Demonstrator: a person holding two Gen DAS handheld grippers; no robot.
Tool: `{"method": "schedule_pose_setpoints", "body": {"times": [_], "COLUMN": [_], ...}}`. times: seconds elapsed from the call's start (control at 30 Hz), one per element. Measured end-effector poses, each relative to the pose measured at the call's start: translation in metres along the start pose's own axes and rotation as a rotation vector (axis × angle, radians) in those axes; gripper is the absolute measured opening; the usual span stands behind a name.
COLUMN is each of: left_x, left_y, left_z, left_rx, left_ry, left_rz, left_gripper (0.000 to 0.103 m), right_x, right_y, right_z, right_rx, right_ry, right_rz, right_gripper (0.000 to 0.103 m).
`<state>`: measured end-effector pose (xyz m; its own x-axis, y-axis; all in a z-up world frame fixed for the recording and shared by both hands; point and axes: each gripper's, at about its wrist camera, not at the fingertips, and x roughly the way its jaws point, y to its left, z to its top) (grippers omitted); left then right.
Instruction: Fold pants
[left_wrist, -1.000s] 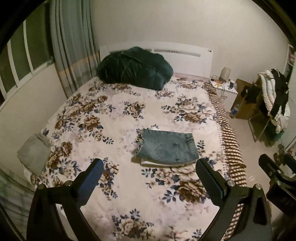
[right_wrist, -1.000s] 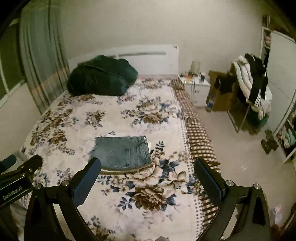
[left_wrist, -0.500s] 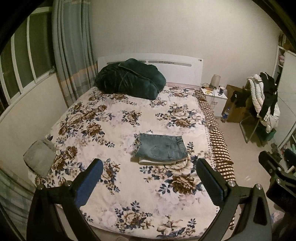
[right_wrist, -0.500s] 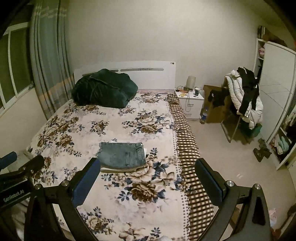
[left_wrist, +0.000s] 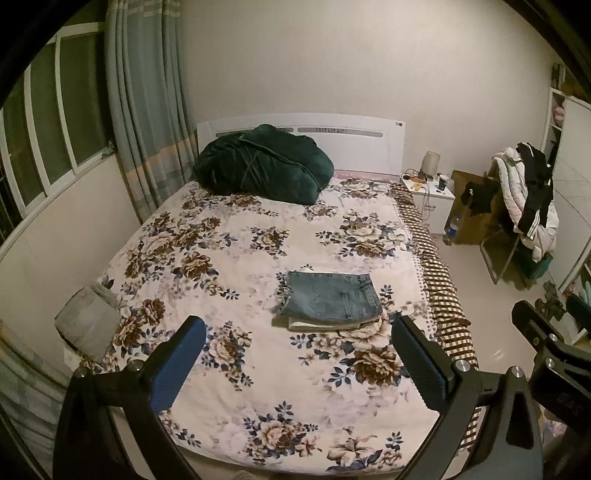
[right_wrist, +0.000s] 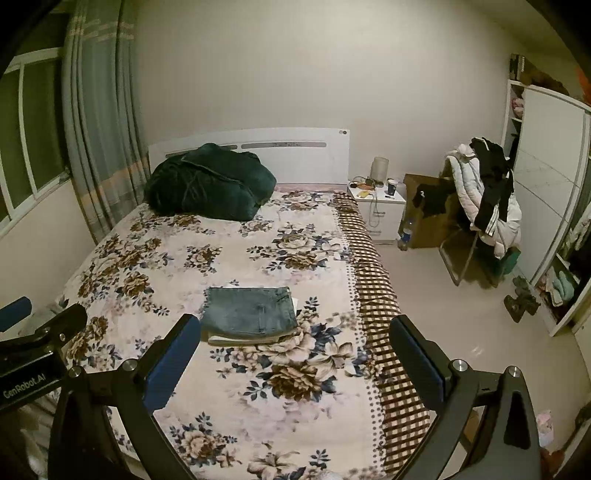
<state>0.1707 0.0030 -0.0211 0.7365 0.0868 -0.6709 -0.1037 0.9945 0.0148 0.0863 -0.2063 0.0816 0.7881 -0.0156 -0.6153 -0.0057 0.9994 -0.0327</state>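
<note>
Folded blue jeans (left_wrist: 330, 302) lie flat on a folded pale garment (left_wrist: 314, 325) on the floral bed (left_wrist: 229, 266), right of centre. They also show in the right wrist view (right_wrist: 249, 311). My left gripper (left_wrist: 297, 336) is open and empty, held well back from the bed's foot, away from the jeans. My right gripper (right_wrist: 293, 336) is open and empty too, at a similar distance. Each gripper shows at the edge of the other's view.
A dark green duvet (left_wrist: 260, 168) is heaped at the headboard. A folded grey garment (left_wrist: 88, 321) lies at the bed's left edge. A nightstand (left_wrist: 432, 199), a chair with clothes (left_wrist: 524, 206) and a wardrobe (right_wrist: 546, 206) stand on the right. Curtains (left_wrist: 144, 110) hang on the left.
Both grippers have pulled back and risen away from the bed, so the jeans look smaller and more of the room shows. The jeans have not moved.
</note>
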Motion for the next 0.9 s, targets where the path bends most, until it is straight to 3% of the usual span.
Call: {"method": "schedule_pose_setpoints", "body": {"times": [0.9], "left_x": [-0.009], "left_y": [0.006], "left_z": [-0.006], "left_rx": [0.001], "left_ry": [0.007], "left_rz": [0.012], "left_gripper": [0.103], "right_x": [0.001], "right_y": [0.003], "right_z": [-0.01], "right_rx": [0.014], "right_ry": [0.02], "right_rz": [0.021], "right_gripper": [0.103]}}
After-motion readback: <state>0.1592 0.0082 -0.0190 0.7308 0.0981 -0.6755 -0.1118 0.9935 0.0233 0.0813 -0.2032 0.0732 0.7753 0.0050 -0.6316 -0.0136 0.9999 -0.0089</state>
